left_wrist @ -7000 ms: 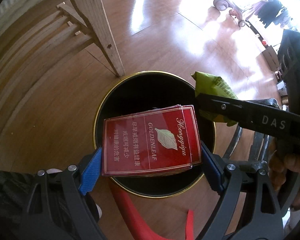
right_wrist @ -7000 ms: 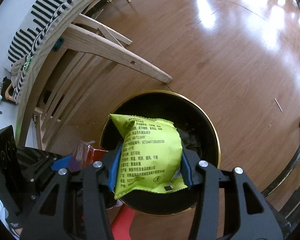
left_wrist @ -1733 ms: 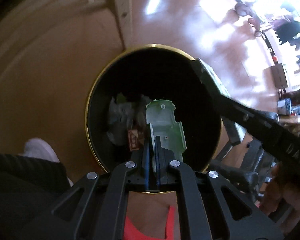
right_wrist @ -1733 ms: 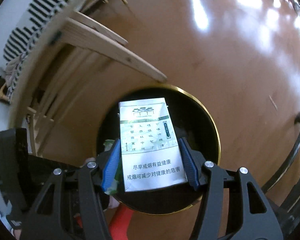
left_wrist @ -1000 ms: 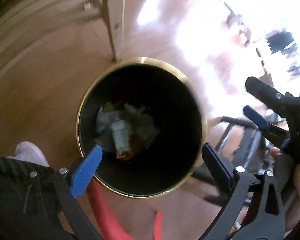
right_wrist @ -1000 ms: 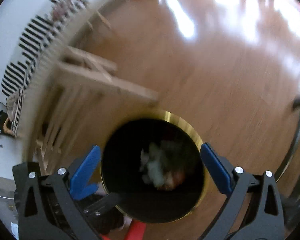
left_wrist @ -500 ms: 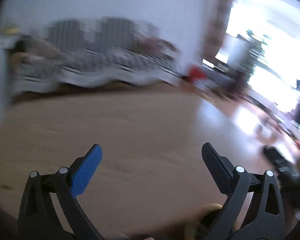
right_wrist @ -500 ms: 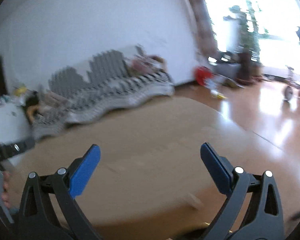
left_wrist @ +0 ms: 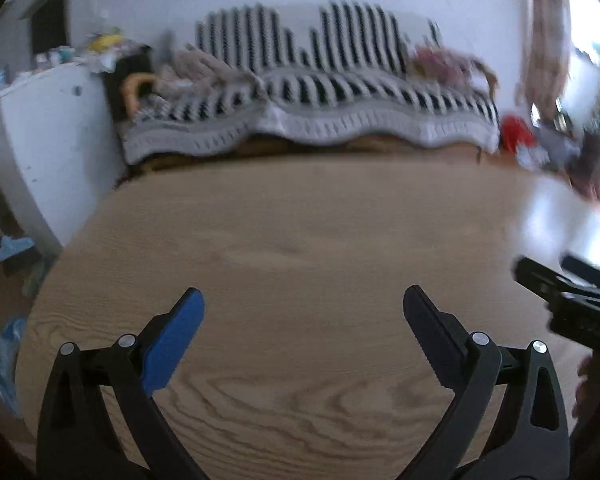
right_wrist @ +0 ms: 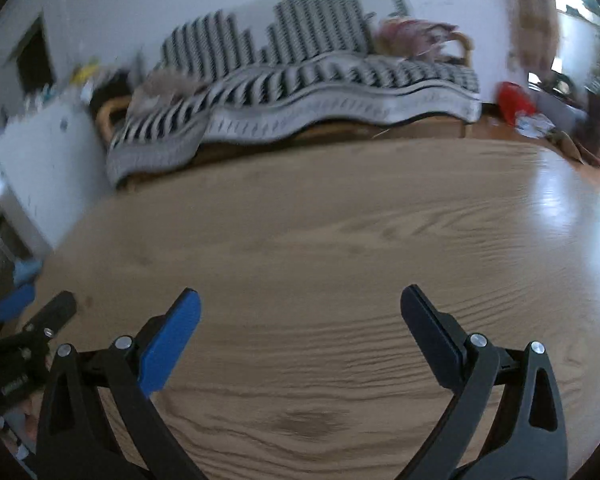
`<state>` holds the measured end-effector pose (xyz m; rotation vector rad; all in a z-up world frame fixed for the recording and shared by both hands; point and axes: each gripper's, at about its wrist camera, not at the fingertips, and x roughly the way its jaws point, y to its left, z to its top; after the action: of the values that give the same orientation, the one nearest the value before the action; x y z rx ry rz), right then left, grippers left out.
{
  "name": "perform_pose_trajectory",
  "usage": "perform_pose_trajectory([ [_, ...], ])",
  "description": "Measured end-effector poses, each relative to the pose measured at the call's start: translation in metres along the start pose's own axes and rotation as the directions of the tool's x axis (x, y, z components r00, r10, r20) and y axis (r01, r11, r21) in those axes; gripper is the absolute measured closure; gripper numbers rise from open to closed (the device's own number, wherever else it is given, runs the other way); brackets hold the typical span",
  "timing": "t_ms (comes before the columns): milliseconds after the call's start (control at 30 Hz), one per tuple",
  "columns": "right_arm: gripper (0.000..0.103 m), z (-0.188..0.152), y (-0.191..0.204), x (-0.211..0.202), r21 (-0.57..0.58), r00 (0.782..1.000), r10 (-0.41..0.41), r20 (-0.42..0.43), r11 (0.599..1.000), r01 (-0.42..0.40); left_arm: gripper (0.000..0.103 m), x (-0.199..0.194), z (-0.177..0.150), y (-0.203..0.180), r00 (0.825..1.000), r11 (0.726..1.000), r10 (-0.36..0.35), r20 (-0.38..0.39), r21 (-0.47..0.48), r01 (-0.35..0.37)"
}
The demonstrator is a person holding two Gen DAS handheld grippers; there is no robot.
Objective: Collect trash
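Two grippers hover over a wooden table [left_wrist: 300, 220], both empty: left gripper [left_wrist: 302, 312] spread wide, right gripper [right_wrist: 300, 312] equally wide. No trash shows in either view. Toward 12 o'clock, a striped sofa [left_wrist: 308, 92].

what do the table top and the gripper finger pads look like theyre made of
Table top: looks like light wood or wood-look laminate, with visible grain and a satin sheen where window light reflects. Right gripper finger pads: blue, matte, probably rubber or soft plastic, on black rigid plastic-looking arms with metal screws.
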<state>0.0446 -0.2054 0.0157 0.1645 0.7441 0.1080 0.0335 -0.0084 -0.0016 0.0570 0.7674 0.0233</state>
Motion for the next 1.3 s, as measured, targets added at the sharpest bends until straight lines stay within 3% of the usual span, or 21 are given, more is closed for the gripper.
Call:
perform_pose_trajectory([
  [100,0.006,-0.01,0.01,0.016,-0.03,0.999,0.002,-0.05,1.0,-0.004,0.006,0.013,-0.003,-0.01,0.999,0.995,-0.011,-0.041,0.095,0.015],
  [267,0.006,-0.014,0.006,0.02,-0.004,0.997,-0.007,-0.077,1.0,0.007,0.006,0.016,-0.006,-0.005,0.999,0.994,-0.022,-0.047,0.108,0.027],
  [633,0.006,-0.02,-0.029,-0.003,0.054,0.995,-0.077,-0.062,0.995,0.08,0.006,0.005,0.006,0.039,0.998,0.997,0.06,0.006,-0.044,-0.06],
  [733,0.006,-0.016,-0.032,-0.013,0.089,0.997,-0.071,-0.036,0.993,0.074,0.006,-0.001,0.01,0.053,0.995,0.988,0.087,0.039,-0.128,-0.082],
  [867,0.006,-0.018,-0.03,-0.017,0.065,0.996,-0.081,-0.02,0.994,0.082,0.006,0.007,0.01,0.061,0.996,0.976,0.093,0.013,-0.199,-0.088],
  [1300,0.006,-0.024,-0.029,-0.012,0.025,0.993,-0.104,-0.052,0.994,0.105,0.006,0.022,0.002,0.04,0.998,0.993,0.026,-0.055,-0.113,-0.032],
])
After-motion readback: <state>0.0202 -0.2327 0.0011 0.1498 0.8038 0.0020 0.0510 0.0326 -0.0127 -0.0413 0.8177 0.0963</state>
